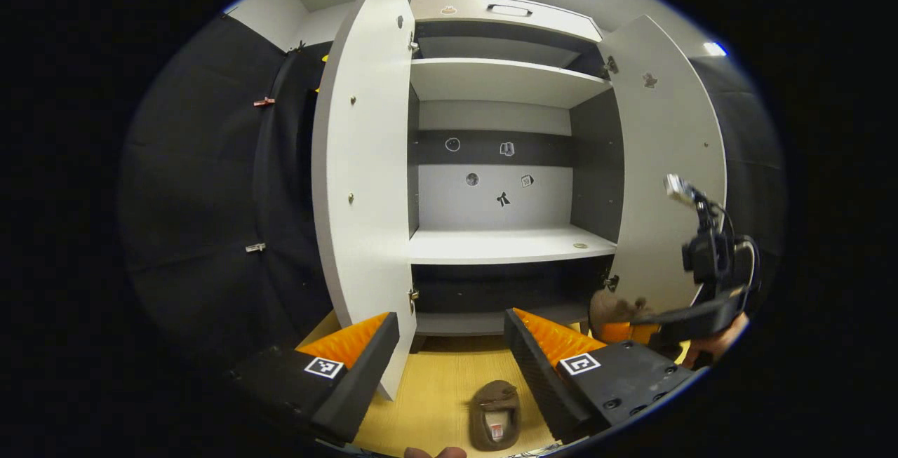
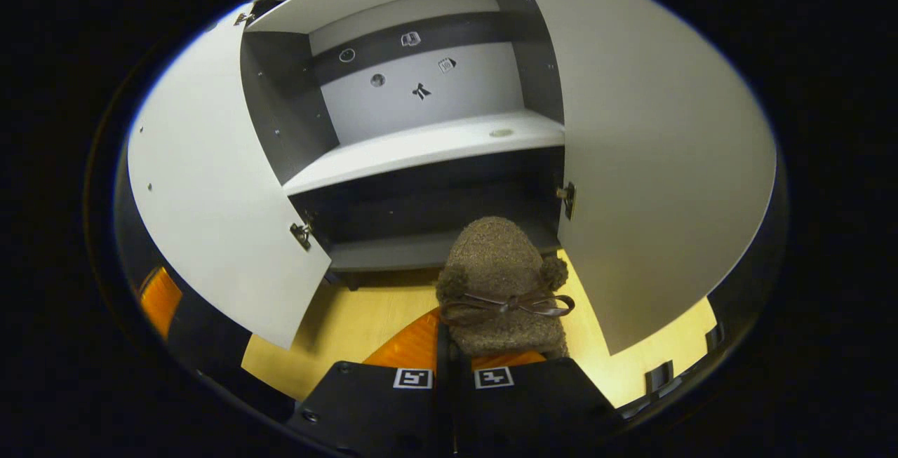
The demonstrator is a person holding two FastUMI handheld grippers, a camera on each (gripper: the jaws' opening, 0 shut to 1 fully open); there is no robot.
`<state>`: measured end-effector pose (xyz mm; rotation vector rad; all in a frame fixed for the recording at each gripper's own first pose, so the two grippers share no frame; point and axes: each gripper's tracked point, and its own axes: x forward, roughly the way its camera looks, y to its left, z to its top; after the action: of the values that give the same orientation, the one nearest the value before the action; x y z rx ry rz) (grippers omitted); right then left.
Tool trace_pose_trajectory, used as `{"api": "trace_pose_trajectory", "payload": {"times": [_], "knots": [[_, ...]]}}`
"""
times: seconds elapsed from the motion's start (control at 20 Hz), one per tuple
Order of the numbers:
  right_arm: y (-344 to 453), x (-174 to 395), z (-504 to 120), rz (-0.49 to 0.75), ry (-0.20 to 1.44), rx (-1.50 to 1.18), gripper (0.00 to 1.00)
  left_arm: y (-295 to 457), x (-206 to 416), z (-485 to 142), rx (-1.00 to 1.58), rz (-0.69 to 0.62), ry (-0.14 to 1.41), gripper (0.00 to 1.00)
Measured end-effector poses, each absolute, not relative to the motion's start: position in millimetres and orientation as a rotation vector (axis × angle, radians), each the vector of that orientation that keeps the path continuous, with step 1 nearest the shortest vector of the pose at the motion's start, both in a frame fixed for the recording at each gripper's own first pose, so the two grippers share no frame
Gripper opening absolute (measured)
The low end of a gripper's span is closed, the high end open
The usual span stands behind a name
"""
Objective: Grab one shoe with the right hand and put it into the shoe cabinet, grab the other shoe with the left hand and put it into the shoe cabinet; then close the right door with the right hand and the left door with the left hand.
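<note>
A fuzzy brown shoe with a bow is clamped in the right gripper, lower centre, toe pointed into the cabinet. The other shoe is seen lengthwise on the floor, between the wide-spread left gripper.

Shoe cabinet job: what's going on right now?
The right gripper is shut on a fuzzy brown shoe, holding it in front of the shoe cabinet, whose two doors stand open. The left gripper is open and empty above the other shoe, which lies on the floor.
</note>
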<state>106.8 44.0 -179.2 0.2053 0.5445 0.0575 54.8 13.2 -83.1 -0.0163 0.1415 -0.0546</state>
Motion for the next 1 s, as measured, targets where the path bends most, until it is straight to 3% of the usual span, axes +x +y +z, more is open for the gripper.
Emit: {"api": "trace_pose_trajectory", "payload": {"times": [0.25, 0.45, 0.9, 1.0], "knots": [[53, 166, -97, 0.095, 0.441, 0.160, 0.07, 8, 54, -78, 0.000, -0.063, 0.120, 0.96], [51, 230, -67, 0.077, 0.409, 0.130, 0.07, 4, 52, -75, -0.001, -0.070, 0.103, 0.96], [57, 365, -60, 0.059, 0.397, 0.153, 0.07, -5, 58, -85, 0.002, -0.074, 0.100, 0.96], [56, 392, -59, 0.053, 0.381, 0.166, 0.11, -6, 59, -91, -0.002, -0.078, 0.109, 0.96]]}}
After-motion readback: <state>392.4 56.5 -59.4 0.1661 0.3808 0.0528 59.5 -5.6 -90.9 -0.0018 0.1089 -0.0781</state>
